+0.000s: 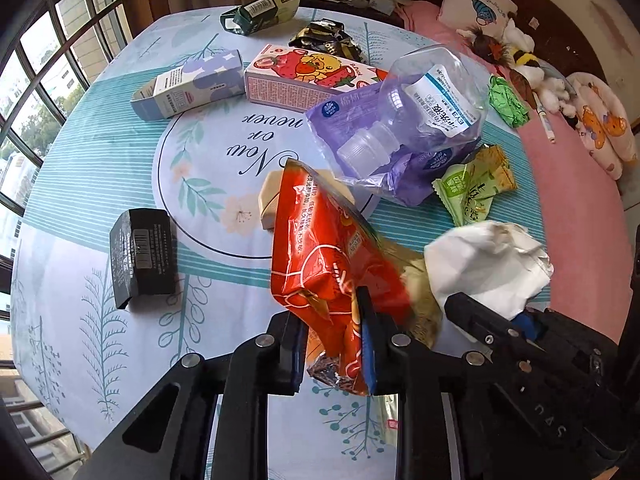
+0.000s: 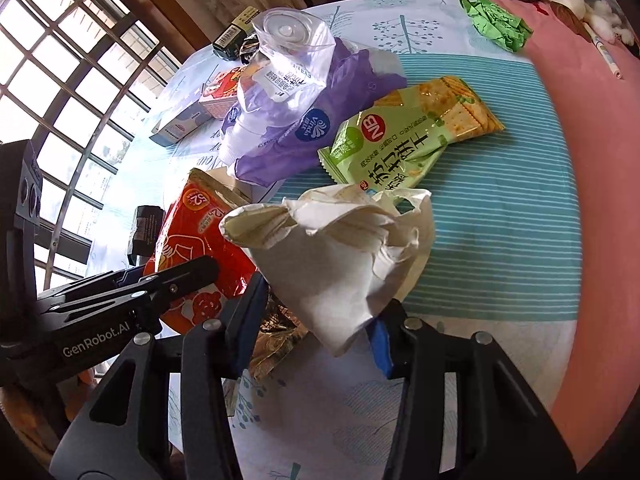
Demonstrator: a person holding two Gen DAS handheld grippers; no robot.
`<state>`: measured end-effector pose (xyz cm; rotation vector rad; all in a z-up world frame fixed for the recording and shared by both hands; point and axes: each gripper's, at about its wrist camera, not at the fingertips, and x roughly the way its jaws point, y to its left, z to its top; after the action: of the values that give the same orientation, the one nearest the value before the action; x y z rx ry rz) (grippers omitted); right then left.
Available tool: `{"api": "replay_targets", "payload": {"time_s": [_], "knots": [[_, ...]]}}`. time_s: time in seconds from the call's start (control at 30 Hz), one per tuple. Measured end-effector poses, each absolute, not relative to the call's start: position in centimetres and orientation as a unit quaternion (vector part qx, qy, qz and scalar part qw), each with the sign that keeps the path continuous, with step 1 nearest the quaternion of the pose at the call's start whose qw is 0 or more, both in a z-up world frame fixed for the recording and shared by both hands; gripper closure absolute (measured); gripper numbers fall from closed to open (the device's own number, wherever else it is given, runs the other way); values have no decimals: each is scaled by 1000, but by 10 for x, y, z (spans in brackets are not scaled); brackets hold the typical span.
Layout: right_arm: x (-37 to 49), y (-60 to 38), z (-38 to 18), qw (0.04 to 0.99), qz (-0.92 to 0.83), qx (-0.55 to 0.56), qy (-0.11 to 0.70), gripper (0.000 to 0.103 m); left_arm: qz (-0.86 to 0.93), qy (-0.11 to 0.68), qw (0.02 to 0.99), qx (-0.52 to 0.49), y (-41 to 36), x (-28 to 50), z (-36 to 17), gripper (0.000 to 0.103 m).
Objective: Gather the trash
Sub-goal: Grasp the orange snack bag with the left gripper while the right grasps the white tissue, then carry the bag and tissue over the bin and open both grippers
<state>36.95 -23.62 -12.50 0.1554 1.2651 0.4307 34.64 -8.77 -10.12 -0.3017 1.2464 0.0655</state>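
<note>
An orange snack bag (image 1: 320,256) hangs tilted over the patterned tablecloth (image 1: 100,184), and my left gripper (image 1: 332,336) is shut on its lower end. Just to its right a crumpled white paper bag (image 1: 488,264) is pinched by my right gripper (image 1: 500,332). In the right wrist view the white paper bag (image 2: 332,248) sits between the blue pads of my right gripper (image 2: 320,312), which is shut on it. The orange bag (image 2: 188,232) and one of the left gripper's fingers (image 2: 192,272) show at the left.
On the cloth lie a clear plastic bottle (image 1: 432,104), a purple tissue wrapper (image 1: 400,176), a green cracker packet (image 1: 472,188), a black box (image 1: 142,256), a strawberry box (image 1: 304,76), a blue carton (image 1: 188,84) and crumpled green paper (image 1: 506,100). A pink bed (image 1: 580,208) lies to the right.
</note>
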Motion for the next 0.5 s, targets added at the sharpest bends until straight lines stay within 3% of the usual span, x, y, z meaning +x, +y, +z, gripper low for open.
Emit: {"api": "replay_targets", "payload": {"time_s": [0.03,0.07,0.1,0.5], "knots": [[368,-235,-124,781,203,72,586,67,24,584,798,-144,-86,345,-99,85],[367,-234,-122,779,207,72,587,93,22,586,797,-144,-85,344,-96,86],[366,-232,-122,773,211,73,594,97,20,585,799,-141,-84,342,-93,86],[317,-223,-78,778,233,76,578,97,3,563,820,-101,-46,269,-29,87]]}}
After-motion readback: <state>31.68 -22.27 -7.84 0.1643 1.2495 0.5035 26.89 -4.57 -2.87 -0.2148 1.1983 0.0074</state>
